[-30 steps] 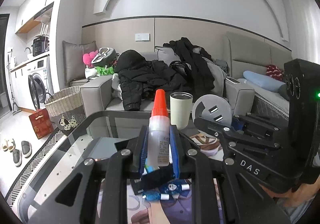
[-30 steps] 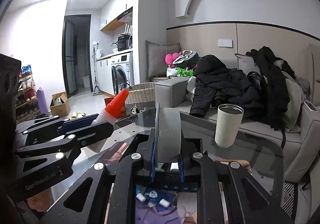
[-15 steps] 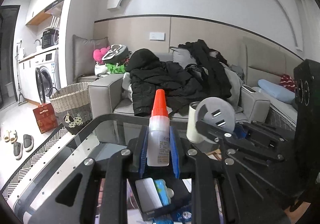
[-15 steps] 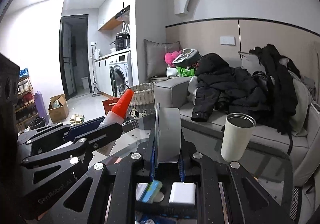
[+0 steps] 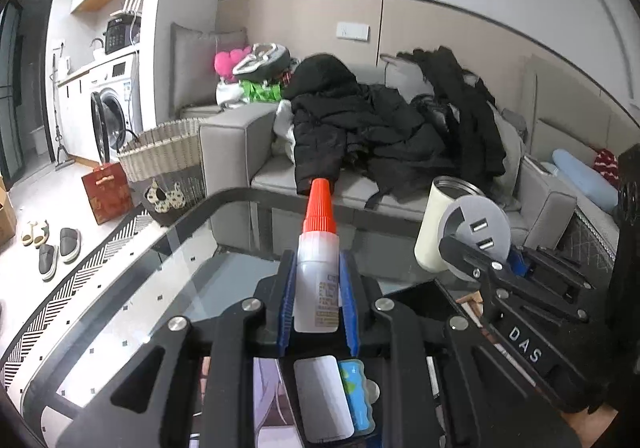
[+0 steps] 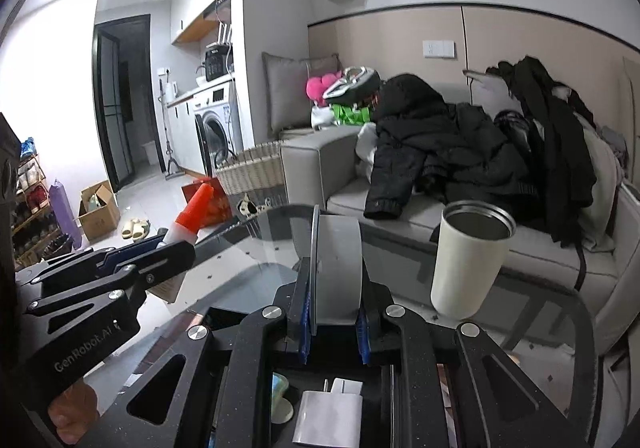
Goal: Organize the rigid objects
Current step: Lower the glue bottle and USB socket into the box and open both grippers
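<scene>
Glue bottle (image 5: 316, 280) clamped upright, left claw (image 5: 316, 312) | USB disc (image 6: 336, 272) clamped, right claw (image 6: 334, 324)

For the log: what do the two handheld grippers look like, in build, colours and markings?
Both are black linkage frames with silver screw heads and blue pads on the fingers. The left gripper carries white "GenRobot.AI" lettering, seen in the right wrist view. The right gripper is marked "DAS" in white, seen in the left wrist view. No cables show.
</scene>
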`<state>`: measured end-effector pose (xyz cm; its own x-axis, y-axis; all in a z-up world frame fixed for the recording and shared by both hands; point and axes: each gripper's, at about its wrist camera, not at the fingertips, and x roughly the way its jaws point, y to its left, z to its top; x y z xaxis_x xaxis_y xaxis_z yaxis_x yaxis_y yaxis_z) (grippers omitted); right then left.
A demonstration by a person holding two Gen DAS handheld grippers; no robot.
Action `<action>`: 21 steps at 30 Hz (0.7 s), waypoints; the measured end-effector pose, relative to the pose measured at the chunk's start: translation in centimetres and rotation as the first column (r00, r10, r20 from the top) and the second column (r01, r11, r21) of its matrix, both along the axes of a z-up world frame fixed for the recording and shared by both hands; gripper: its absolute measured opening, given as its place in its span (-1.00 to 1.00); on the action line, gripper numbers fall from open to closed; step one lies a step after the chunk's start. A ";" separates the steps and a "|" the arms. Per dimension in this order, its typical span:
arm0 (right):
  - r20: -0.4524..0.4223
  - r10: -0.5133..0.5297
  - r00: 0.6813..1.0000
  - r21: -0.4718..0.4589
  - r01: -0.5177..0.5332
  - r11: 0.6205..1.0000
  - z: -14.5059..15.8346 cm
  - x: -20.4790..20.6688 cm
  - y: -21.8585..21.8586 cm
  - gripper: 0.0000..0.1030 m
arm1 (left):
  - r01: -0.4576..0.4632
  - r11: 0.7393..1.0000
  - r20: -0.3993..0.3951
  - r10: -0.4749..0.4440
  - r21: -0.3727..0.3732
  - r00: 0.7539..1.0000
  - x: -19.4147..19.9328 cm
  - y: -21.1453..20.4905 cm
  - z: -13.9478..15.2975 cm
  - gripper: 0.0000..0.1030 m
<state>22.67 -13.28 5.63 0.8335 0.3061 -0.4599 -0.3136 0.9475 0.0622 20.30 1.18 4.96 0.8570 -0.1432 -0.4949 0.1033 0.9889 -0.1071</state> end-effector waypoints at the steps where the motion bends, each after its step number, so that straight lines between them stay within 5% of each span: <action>1: -0.016 -0.004 1.000 0.006 0.005 1.000 -0.3 0.5 -0.1 -0.67 | 0.003 1.000 -0.014 -0.003 0.003 1.000 0.3 -0.1 -0.3 -0.63; 10: -0.090 -0.010 0.996 -0.015 0.009 1.000 -2.0 2.1 -0.3 -0.67 | 0.050 0.998 -0.153 -0.046 0.024 0.987 2.4 -1.4 -2.7 -0.63; 21: -0.274 -0.048 0.961 -0.033 0.041 0.999 -5.6 4.1 -1.1 -0.67 | 0.104 0.994 -0.385 -0.087 0.023 0.919 4.5 -3.3 -6.6 -0.63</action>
<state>26.80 -14.39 -0.02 0.6868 0.2563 -0.6801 -0.2457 0.9626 0.1147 24.85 -2.13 -1.67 0.5836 -0.1866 -0.7903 0.1573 0.9808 -0.1154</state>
